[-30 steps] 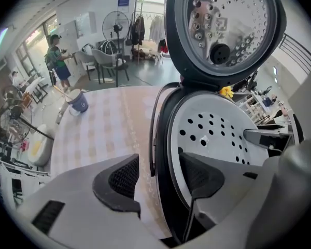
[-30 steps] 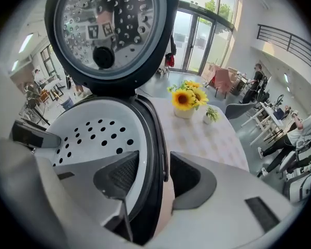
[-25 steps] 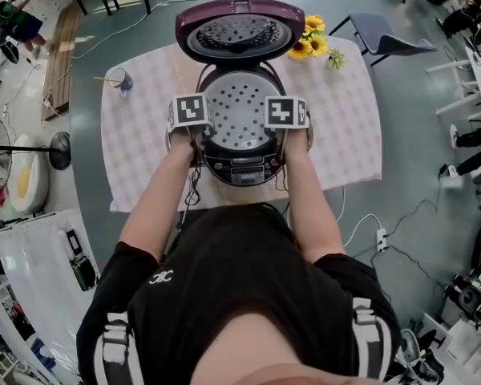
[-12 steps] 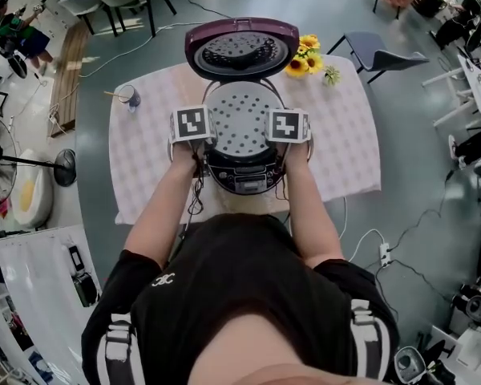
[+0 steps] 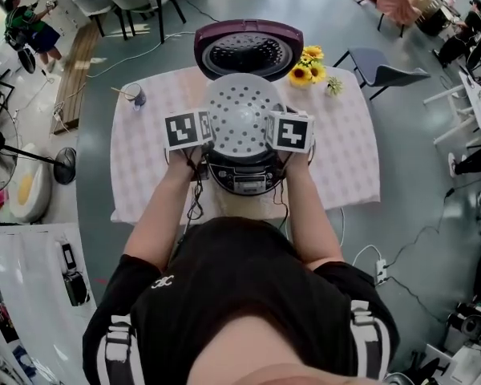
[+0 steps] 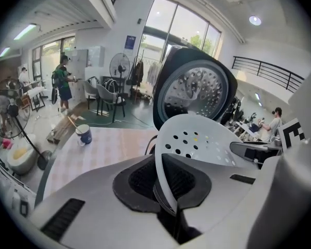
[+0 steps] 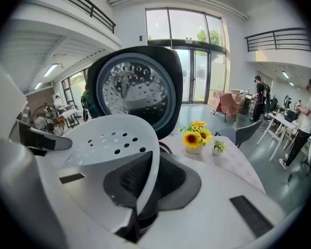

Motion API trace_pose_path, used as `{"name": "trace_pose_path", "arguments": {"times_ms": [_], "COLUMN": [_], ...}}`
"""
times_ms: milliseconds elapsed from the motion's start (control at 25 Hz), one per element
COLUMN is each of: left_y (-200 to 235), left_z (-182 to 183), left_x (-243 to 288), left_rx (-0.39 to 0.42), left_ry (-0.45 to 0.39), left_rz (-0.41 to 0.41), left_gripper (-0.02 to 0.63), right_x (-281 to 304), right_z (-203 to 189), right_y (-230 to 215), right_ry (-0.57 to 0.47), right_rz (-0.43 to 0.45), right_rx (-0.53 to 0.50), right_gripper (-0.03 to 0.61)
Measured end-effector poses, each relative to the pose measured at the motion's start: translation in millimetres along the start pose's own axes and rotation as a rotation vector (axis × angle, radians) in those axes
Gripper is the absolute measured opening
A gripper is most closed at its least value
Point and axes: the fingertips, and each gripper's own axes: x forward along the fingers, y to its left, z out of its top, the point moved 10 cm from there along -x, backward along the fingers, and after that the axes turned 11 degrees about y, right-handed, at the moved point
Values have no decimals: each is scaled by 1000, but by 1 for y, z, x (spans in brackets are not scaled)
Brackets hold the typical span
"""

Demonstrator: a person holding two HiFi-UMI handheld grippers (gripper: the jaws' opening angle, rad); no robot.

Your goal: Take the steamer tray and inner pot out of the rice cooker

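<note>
Left gripper (image 6: 163, 183) and right gripper (image 7: 145, 191) jaws had just closed, each pinching an opposite rim of the steamer tray (image 5: 239, 115), held just above the rice cooker (image 5: 242, 175). Risk: edge-only grips, so uneven hands would tilt it, letting it slip onto the cooker or desk (image 5: 345, 151).

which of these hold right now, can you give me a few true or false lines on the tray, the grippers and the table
1. The left gripper and the right gripper are both shut on the tray rim. True; the right one's jaws have just been closing, with the rim between them.
2. The cooker lid is closed. False: it stands open behind the tray.
3. Sunflowers stand on the table, right of the lid in the head view. True.
4. The cup lies on the floor. False: it stands on the table, left of the cooker.
5. The tray is solid. False: it is full of holes.
</note>
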Motion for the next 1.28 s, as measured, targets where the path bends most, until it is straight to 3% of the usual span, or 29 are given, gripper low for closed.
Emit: {"name": "trace_pose_path", "arguments": {"times_ms": [360,520,880,1280], "left_y": [-4,2,47,128], "left_z": [-27,-55,-108,-123], "left_x": [-60,-81,-117,-140], "left_rx": [-46,-119,-243,-261], "left_ry": [-167,-210,-281,-320], "left_rz": [73,144,267,269], "left_gripper": [21,21,21,25], "right_x": [-37,-43,-33,-21], "right_z": [0,-4,-12,-5], "right_y": [17,33,103,190], "right_ry": [-137,-163,-177,-177], "right_rz": [126,207,352,385], "right_rx": [-56,-117,-253,-307], "right_gripper": [15,12,12,12]}}
